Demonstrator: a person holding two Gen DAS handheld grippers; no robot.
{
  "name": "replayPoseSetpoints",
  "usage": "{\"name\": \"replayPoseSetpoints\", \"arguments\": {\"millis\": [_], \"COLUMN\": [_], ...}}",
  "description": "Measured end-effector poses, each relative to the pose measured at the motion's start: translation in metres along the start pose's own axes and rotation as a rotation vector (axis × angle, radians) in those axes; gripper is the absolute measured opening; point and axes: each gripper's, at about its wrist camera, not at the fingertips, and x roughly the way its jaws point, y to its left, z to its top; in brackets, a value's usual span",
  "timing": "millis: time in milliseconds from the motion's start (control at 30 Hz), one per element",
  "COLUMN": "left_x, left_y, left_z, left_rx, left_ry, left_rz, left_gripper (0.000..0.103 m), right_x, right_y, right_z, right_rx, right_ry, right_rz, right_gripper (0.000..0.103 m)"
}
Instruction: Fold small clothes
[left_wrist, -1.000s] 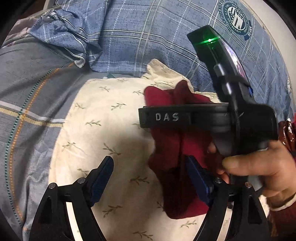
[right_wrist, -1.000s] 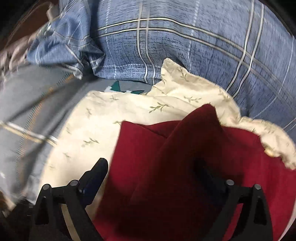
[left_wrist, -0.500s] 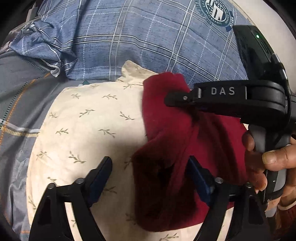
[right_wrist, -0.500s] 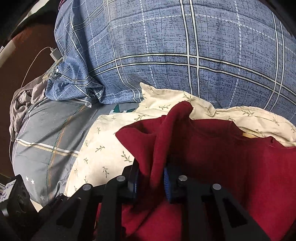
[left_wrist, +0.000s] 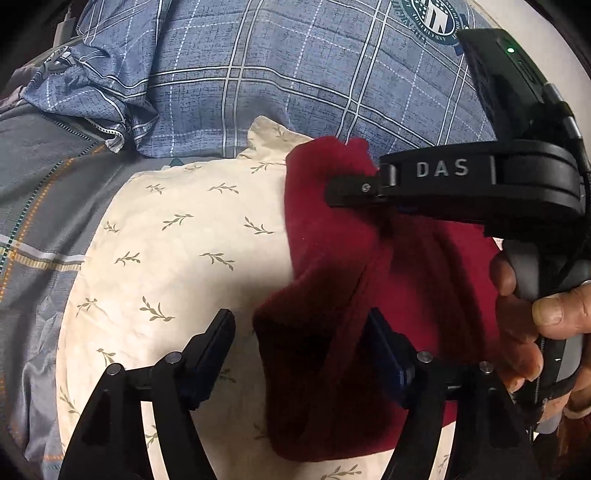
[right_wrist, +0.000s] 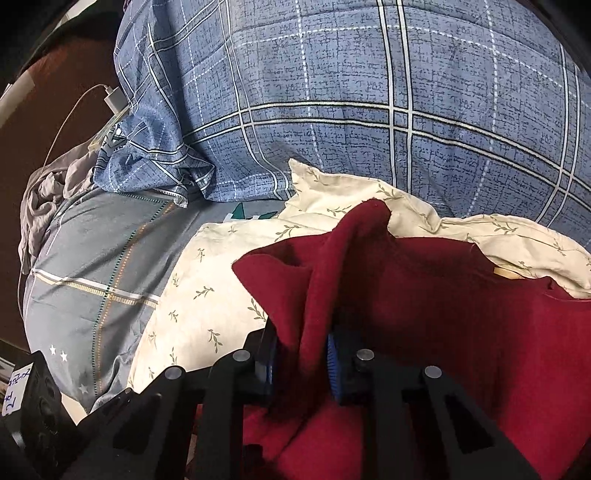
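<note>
A dark red garment (left_wrist: 332, 258) lies on a cream leaf-print cloth (left_wrist: 177, 240). My right gripper (right_wrist: 301, 354) is shut on a raised fold of the red garment (right_wrist: 443, 314), which stands up in a peak between its blue pads. In the left wrist view the right gripper's black body (left_wrist: 480, 184) reaches in from the right, held by a person's hand (left_wrist: 535, 314). My left gripper (left_wrist: 299, 343) hangs over the garment's lower left edge. Its jaws are wide apart, with the cloth's edge between them and the left finger (left_wrist: 218, 339) clear of it.
A blue plaid duvet (right_wrist: 369, 92) bulges behind the cream cloth (right_wrist: 207, 295). A grey sheet (right_wrist: 92, 258) spreads to the left. A white charger and cable (right_wrist: 114, 98) lie at the far left edge. A black labelled box (right_wrist: 22, 398) sits at the lower left.
My right gripper has closed on a fold of the red garment and pulled it up into a peak. The left gripper has shifted slightly toward the garment's edge, its jaws still apart.
</note>
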Motion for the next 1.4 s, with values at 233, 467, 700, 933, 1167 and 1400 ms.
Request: {"name": "replayPoseSetpoints", "arguments": {"millis": [233, 467, 700, 933, 1167, 1400], "left_x": [-0.004, -0.001, 0.005, 0.009, -0.027, -0.039], "left_y": [0.004, 0.003, 0.006, 0.008, -0.021, -0.127], "left_z": [-0.002, -0.005, -0.005, -0.006, -0.008, -0.004], "left_rx": [-0.011, -0.013, -0.035, -0.05, -0.059, 0.114], "left_ry": [-0.007, -0.008, 0.031, 0.025, -0.039, -0.046], "left_rz": [0.015, 0.011, -0.052, -0.037, -0.166, -0.236], "left_gripper": [0.078, 0.079, 0.054, 0.058, 0.025, 0.023], "right_x": [-0.009, -0.004, 0.024, 0.019, -0.059, -0.137], "right_y": [-0.004, -0.009, -0.001, -0.005, -0.042, -0.11], "right_z": [0.0, 0.004, 0.016, 0.011, -0.007, -0.024], "right_rx": [0.001, 0.016, -0.03, -0.028, 0.028, 0.059], "right_ry": [-0.01, 0.004, 0.05, 0.007, -0.087, -0.181], "right_rz": [0.006, 0.027, -0.004, 0.0, 0.101, 0.033], "right_gripper": [0.021, 0.021, 0.038, 0.026, 0.02, 0.019]}}
